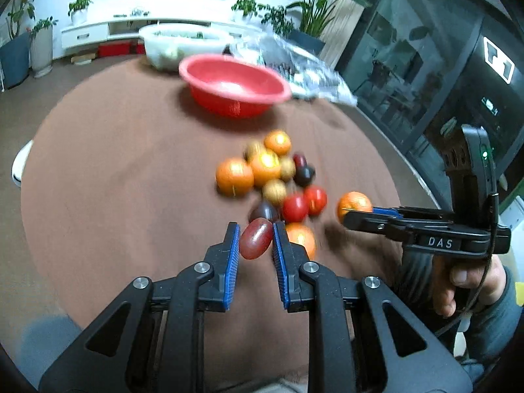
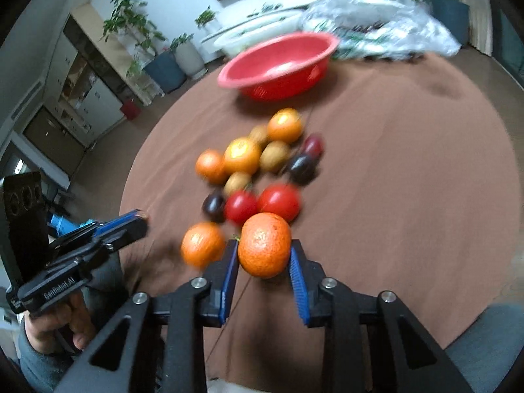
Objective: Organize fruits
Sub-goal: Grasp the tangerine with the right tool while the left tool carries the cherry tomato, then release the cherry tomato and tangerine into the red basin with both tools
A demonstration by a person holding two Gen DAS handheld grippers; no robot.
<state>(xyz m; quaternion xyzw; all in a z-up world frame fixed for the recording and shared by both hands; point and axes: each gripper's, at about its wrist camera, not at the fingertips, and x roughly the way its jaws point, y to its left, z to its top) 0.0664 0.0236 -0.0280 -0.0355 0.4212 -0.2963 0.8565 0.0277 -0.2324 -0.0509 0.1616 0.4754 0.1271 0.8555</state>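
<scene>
The left gripper [image 1: 256,241] was clamped on a dark red plum [image 1: 256,242], both blue pads [image 1: 233,245] pressing its sides, above the brown tablecloth [image 1: 114,180] at the near edge of the fruit pile. The right gripper [image 2: 264,255] was closed on an orange [image 2: 264,245], held between its pads [image 2: 297,271] just in front of two tomatoes [image 2: 278,201]. In the left wrist view the right gripper [image 1: 358,217] reached in from the right with that orange [image 1: 354,203] at its tip, apart from the pile. The rest of the fruit lay clustered mid-table: several oranges [image 2: 241,155], brownish kiwis [image 2: 274,155], dark plums [image 2: 301,167] and the tomatoes, most touching one another, and one more orange [image 2: 203,244] lay just left of the held one. A red bowl [image 2: 278,65] stood beyond the pile, well apart from it; no fruit showed inside it. Behind the bowl lay a crumpled plastic bag [image 2: 393,23] and a white basin [image 1: 183,41]. The background was blurred.
</scene>
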